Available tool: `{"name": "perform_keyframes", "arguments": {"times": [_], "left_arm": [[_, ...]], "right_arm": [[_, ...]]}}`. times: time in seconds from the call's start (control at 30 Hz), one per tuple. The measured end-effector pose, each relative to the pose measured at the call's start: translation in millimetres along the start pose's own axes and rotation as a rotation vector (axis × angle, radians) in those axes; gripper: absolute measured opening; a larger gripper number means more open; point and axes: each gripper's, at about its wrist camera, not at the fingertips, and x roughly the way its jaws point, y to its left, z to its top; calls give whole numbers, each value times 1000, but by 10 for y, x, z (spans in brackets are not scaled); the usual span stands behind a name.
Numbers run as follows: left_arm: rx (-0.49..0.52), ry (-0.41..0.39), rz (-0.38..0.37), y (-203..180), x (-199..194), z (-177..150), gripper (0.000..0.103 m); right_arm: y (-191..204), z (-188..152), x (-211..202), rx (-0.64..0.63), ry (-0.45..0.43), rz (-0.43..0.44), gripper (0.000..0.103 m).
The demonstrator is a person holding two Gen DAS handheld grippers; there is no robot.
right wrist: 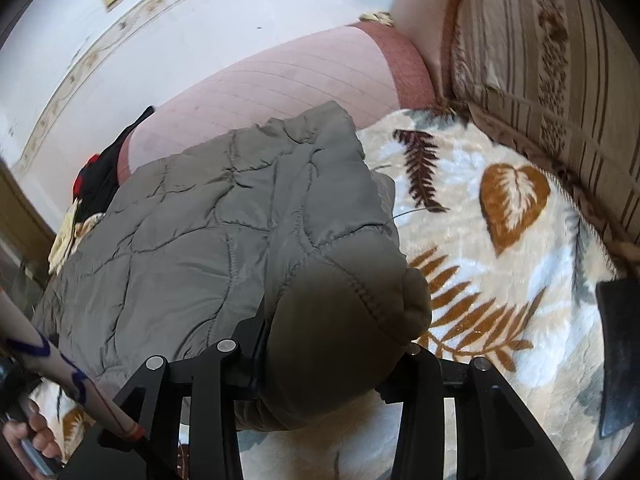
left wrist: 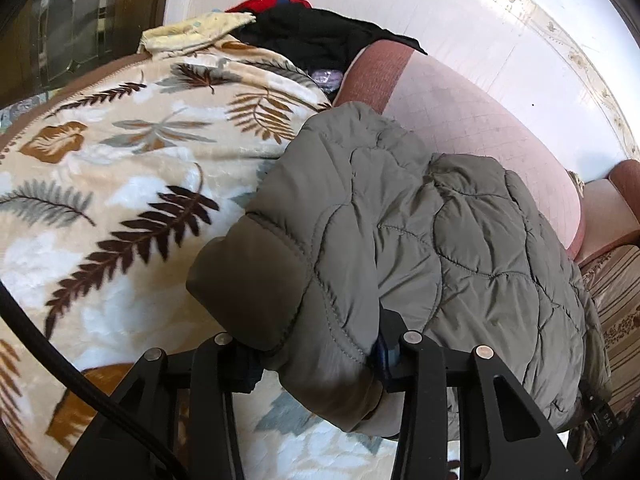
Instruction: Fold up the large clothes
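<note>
The grey-green quilted puffer jacket (left wrist: pixel 400 220) lies on the cream leaf-patterned fleece blanket (left wrist: pixel 120 168). The left gripper (left wrist: pixel 316 354) and the right gripper (right wrist: pixel 320 364) each clamp 1 near corner of it between their 2 fingers.

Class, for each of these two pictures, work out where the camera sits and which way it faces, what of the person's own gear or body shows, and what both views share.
Left wrist view: sits on the left gripper, looking down along its fingers at the grey quilted jacket clamped between them.
Right wrist view: sits on the right gripper, looking down at another bunched edge it grips; a hand shows bottom left.
Shared: the jacket, leaf-patterned blanket, pink headboard, dark clothes pile.
</note>
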Motion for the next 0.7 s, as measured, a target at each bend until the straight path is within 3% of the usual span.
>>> {"name": "perform_keyframes", "arguments": {"times": [0.23, 0.4, 0.5, 0.57, 0.7], "left_arm": [[-22, -55, 40, 207, -396, -161, 41], [-66, 0, 37, 431, -462, -461, 43], [-112, 49, 30, 569, -421, -553, 52], [-193, 74, 0, 724, -389, -552, 56], [-316, 104, -85, 956, -432, -579, 56]], "right_arm": [[188, -120, -257, -32, -4, 47, 43], [104, -378, -366, 15, 41, 45, 43], [-94, -474, -318, 109, 97, 62, 50], [-273, -525, -219, 201, 166, 78, 63], [-761, -651, -237, 468, 230, 191, 69]]}}
